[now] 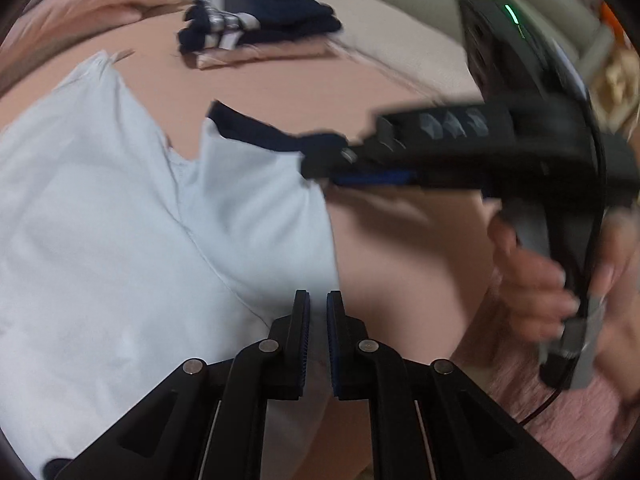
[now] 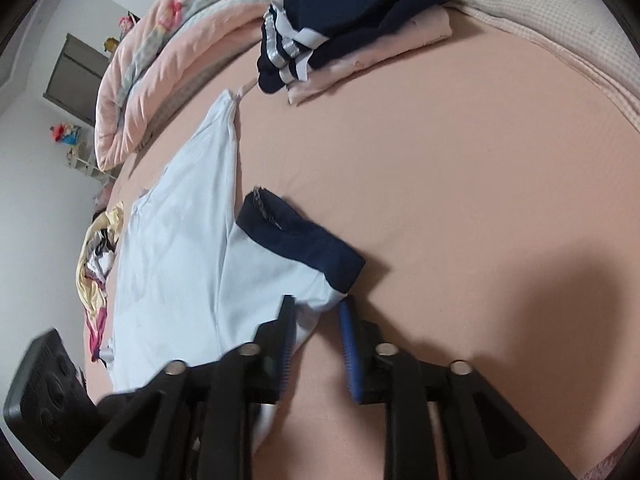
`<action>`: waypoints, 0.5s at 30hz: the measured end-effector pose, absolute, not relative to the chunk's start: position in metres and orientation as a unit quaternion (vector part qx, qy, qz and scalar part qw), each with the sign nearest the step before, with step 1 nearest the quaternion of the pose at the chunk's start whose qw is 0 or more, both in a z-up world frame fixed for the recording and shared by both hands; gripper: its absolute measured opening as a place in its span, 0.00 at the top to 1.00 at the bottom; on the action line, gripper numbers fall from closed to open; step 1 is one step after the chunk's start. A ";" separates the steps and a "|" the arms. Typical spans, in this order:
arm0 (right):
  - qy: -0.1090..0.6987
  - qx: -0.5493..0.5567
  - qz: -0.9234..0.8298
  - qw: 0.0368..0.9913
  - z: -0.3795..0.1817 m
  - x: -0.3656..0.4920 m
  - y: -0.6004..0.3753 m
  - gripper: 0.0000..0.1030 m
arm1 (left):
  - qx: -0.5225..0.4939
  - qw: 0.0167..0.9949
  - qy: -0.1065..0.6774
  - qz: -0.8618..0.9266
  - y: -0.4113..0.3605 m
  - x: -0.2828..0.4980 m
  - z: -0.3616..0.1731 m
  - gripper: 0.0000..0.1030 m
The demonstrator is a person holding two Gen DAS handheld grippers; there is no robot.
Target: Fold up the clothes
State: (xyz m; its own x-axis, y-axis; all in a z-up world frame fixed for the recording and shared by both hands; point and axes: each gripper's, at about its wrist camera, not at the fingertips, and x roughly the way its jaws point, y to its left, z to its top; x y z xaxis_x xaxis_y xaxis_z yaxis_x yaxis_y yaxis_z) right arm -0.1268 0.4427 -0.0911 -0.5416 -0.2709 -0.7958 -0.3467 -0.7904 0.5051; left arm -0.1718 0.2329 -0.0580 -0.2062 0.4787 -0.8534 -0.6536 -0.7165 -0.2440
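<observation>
Peach bedsheet (image 2: 460,168); pale shirt (image 2: 180,248) hem hidden beneath right gripper (image 2: 318,320).

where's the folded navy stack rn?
The folded navy stack lies on the far side of the peach bed sheet, top centre in both wrist views, on a folded pink garment beyond the light blue shirt, next to the rolled quilt.

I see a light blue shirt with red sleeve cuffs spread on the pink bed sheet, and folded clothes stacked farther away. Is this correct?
Not quite: the sleeve cuff is dark navy, not red, as the right wrist view shows clearly. The rest holds: the light blue shirt lies spread on the pink bed sheet, and the folded clothes are stacked farther away.
</observation>
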 end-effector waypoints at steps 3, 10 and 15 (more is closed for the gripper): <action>0.282 -0.492 0.823 0.022 -0.094 -0.130 0.435 0.70 | -0.519 0.372 0.065 0.767 0.229 -0.172 -0.053 0.93; 0.222 -0.496 0.833 0.101 -0.082 -0.108 0.446 0.76 | -0.524 0.333 -0.044 0.782 0.188 -0.203 -0.046 0.93; 0.309 -0.498 0.810 0.010 -0.090 -0.115 0.442 0.68 | -0.534 0.328 -0.044 0.778 0.183 -0.199 -0.056 0.93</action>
State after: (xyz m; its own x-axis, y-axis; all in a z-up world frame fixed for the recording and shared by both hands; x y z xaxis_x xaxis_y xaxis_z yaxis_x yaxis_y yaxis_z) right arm -0.1150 0.4416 -0.0895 -0.5040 -0.2910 -0.8132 -0.3249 -0.8085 0.4906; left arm -0.1987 0.1826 -0.0564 -0.2138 0.5579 -0.8019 -0.4629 -0.7807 -0.4197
